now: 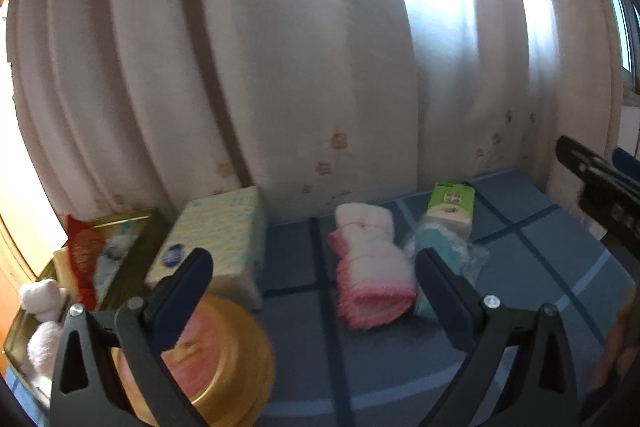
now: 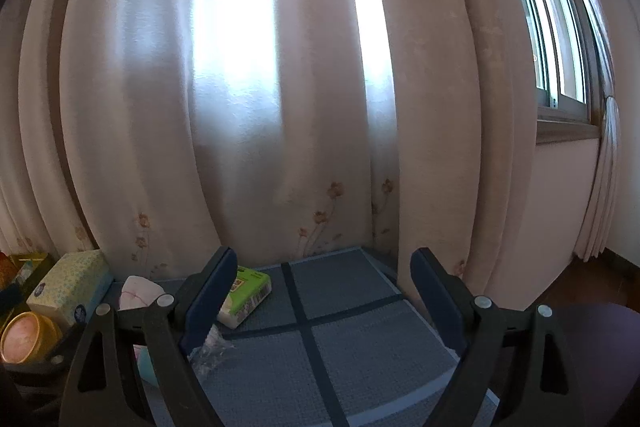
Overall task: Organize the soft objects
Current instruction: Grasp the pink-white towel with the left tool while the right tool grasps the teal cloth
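Left wrist view shows us the left gripper [image 1: 314, 267] with jaws spread wide and nothing between them, above a folded pink-and-white towel [image 1: 370, 267] lying on the blue mat [image 1: 540, 247], just beside a green-labelled packet [image 1: 446, 223] and near a tissue pack [image 1: 216, 243]. We judge the towel light, soft and compressible, best pinched across its thick folded middle so the layers stay together. Our right gripper [image 2: 324, 291] also stands apart, empty.

No print on the green pack [image 2: 246, 289] is legible.
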The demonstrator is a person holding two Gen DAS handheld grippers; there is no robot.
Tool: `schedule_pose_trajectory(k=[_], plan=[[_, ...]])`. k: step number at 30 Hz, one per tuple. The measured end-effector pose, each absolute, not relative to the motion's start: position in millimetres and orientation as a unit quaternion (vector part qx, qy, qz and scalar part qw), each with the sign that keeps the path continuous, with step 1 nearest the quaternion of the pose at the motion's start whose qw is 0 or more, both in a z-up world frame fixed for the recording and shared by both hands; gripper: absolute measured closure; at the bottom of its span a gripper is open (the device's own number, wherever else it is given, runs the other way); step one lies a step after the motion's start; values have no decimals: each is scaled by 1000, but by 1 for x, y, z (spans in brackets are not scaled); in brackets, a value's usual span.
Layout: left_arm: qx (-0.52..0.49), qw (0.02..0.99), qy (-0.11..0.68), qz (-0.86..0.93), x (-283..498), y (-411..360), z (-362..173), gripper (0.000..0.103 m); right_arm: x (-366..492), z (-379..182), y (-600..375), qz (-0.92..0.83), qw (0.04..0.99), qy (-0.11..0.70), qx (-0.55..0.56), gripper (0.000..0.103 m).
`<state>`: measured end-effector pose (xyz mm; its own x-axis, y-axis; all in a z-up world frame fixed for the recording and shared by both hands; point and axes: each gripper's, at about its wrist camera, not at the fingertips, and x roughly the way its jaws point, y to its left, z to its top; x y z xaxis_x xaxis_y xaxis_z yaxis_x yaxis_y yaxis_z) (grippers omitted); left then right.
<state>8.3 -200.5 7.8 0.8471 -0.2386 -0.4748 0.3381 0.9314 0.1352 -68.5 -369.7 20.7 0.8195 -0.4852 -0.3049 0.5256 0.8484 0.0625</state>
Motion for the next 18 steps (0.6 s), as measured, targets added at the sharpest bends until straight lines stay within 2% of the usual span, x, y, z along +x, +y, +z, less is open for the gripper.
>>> schedule_pose_trajectory(k=[3, 10, 16, 18], plan=[[106, 947, 259, -155, 28, -216, 3, 1, -68, 20, -370, -268, 950, 141, 72, 13], [84, 923, 342, -154, 72, -238, -14, 20, -65, 19, -369, -261, 951, 149, 75, 13], [83, 893, 417, -150, 93, -248, -35, 21, -63, 17, -372, -255, 950, 154, 89, 13], [84, 893, 413, -157, 91, -249, -34, 30, -62, 17, -374, -255, 950, 156, 95, 13]])
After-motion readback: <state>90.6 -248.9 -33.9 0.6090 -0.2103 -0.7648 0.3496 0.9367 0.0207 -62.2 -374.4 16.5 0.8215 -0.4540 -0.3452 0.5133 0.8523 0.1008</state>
